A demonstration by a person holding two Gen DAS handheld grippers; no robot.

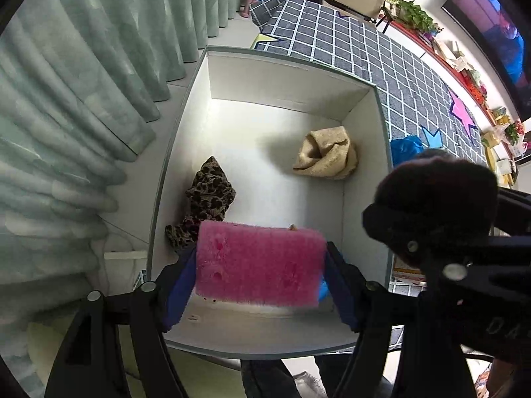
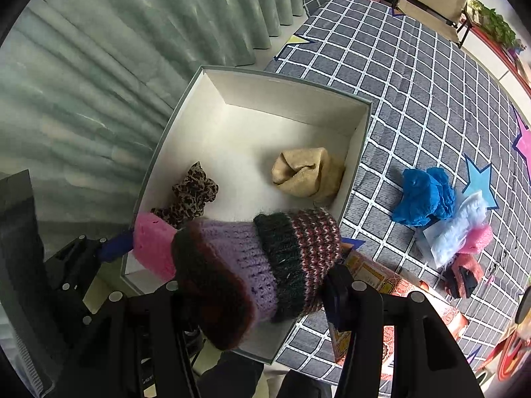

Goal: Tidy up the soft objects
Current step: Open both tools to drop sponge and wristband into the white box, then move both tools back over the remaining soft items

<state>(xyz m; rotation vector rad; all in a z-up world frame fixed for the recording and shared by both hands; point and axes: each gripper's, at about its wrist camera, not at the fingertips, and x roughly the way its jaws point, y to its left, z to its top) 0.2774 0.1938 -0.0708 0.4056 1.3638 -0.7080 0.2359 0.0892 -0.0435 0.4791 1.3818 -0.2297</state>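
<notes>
Grey checked bed cover (image 2: 415, 93), green curtain behind. White box (image 1: 186, 139) holds leopard scrunchie (image 1: 207, 199), beige cloth (image 1: 327, 154). Left gripper (image 1: 259, 267) clamped on pink sponge (image 1: 259, 262) over box; right gripper (image 2: 252, 285) clamped on knit hat (image 2: 265, 265) at box's near edge. Risk: grippers crowd, hat snags sponge, falls outside rim.

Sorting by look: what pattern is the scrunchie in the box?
Leopard print, brown and black scrunchie, clearest in the left wrist view.
</notes>
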